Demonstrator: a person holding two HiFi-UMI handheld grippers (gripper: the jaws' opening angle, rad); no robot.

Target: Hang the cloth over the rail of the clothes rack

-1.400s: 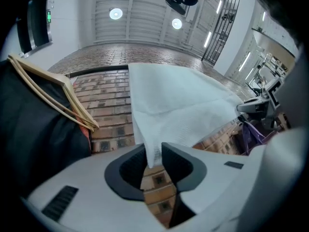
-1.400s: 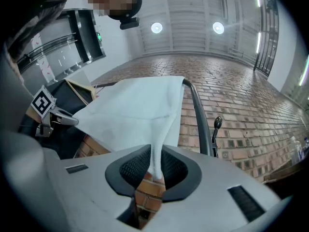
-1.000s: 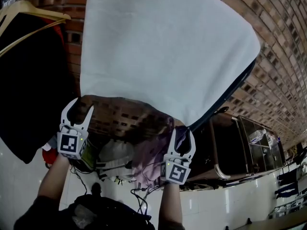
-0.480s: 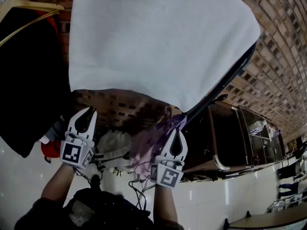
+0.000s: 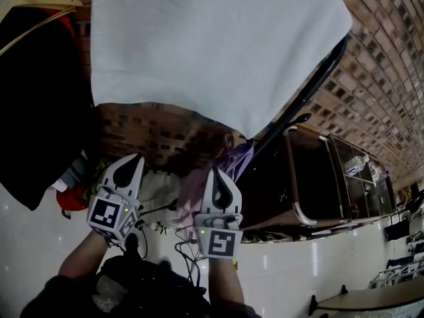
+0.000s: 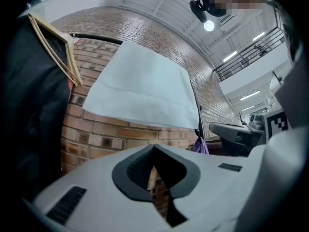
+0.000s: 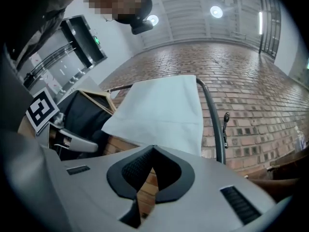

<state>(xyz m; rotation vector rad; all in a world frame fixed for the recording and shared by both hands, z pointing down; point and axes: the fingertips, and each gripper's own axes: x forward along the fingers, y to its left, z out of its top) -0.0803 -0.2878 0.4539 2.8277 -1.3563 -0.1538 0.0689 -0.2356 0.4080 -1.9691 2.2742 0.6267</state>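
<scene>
Presently left gripper (image 5: pixel 134 159) and right gripper (image 5: pixel 215 172), both closed empty, are hovering below white rectangular cloth (image 5: pixel 212 45) draping far black metal rail (image 5: pixel 311 85).

Red brick wall (image 5: pixel 371 78), curved. Glossy white tiled floor (image 5: pixel 291 270). Dark wooden cabinet (image 5: pixel 311 184) against the wall. Round ceiling lamps (image 7: pixel 216 11), lit. Upper gallery railing (image 6: pixel 246 52).
</scene>
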